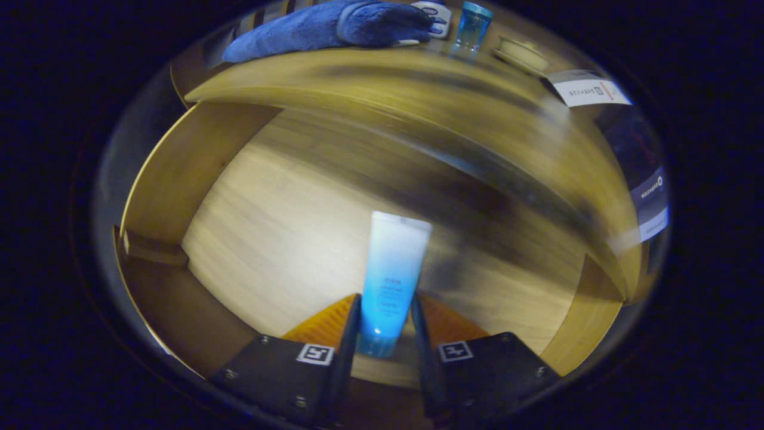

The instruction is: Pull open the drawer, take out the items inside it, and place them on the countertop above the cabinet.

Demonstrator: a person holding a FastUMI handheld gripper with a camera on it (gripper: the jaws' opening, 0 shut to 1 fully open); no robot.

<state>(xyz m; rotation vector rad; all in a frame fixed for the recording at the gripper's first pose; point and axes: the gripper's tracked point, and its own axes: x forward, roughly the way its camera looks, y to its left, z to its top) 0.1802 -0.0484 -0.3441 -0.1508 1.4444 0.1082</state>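
The gripper [386, 325] is above the open drawer [268, 239], and its two fingers are closed on a tube [394, 269], one finger pressing on each side of the lower part. The tube is white at the far end and becomes blue toward the near end, where the fingers clamp it. It stands out forward from between the fingers, over the pale wooden bottom of the drawer. Whether the tube touches the drawer bottom or is lifted a little from it, I cannot tell (the picture is blurred by motion, mostly on the right side).

The drawer has wooden walls; the left wall [173, 179] is seen clearly, with a small wooden block [156, 249] at its near end.

Beyond the drawer, the edge of the bench [370, 71] above the cabinet curves across. On the bench lies a folded dark blue towel [322, 27], toward the left. Just beside the towel, at its right end, there is a small round tin [433, 11] with a white and dark lid. Near it, further right, stands a small translucent blue cup [473, 25]. Still further right there is a low, pale round dish [524, 52]. At the right end of the bench a white card [588, 91] is seen, partly blurred.
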